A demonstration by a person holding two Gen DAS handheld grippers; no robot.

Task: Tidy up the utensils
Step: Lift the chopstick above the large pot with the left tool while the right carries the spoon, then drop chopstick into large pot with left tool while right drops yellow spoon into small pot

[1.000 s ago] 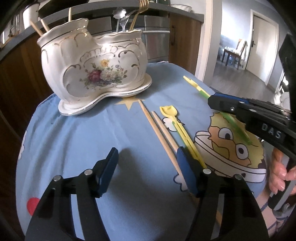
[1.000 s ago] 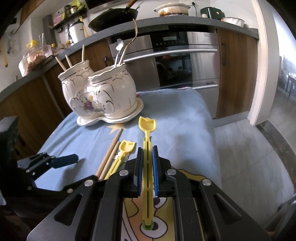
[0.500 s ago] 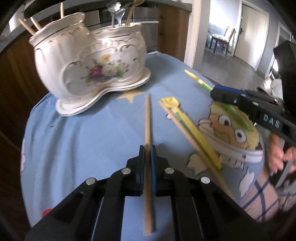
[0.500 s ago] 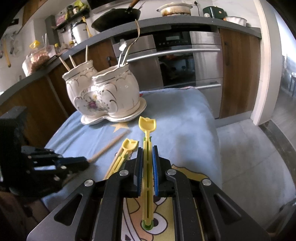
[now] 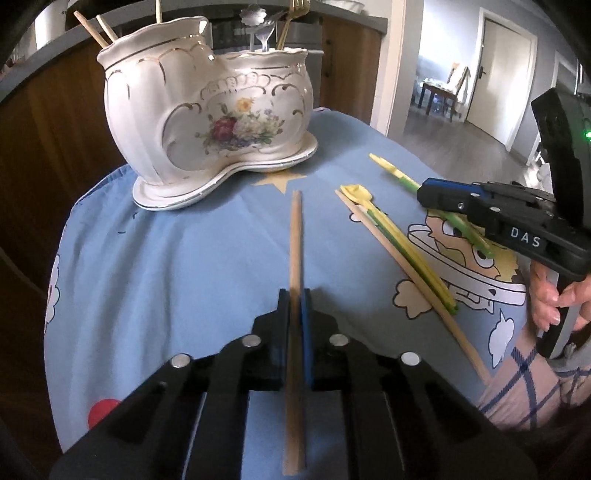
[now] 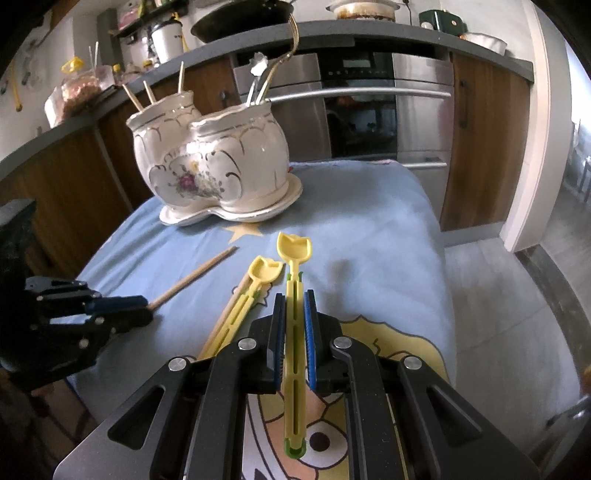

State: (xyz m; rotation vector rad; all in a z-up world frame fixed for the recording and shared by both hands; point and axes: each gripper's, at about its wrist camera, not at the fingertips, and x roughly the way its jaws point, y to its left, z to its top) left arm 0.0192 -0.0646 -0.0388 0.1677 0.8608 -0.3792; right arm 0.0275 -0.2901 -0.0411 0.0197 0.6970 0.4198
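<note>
Two views split the scene between them. Only the left wrist view shows the person's hand [image 5: 557, 299] on the right gripper's [image 5: 430, 192] handle, a checked sleeve [image 5: 524, 373] below it, and a doorway [image 5: 506, 74] with a chair beyond. Only the right wrist view shows the oven [image 6: 384, 107] and the worktop with a pan [image 6: 240, 14] behind the surface [image 6: 369, 221], which is covered in a blue cartoon cloth.

Left gripper [image 5: 294, 295]: fingers pinching a wooden chopstick [image 5: 295, 236], its tip pointing toward the holder. Right gripper [image 6: 294, 295]: fingers pinching a yellow plastic spoon [image 6: 294, 251].

A white floral ceramic holder [image 5: 207, 110] stands near the far edge, with chopsticks in one compartment and metal cutlery in the other. Between the grippers, mid-surface, lie a second yellow spoon [image 5: 391, 236] and a second chopstick [image 5: 413, 280], touching side by side.
</note>
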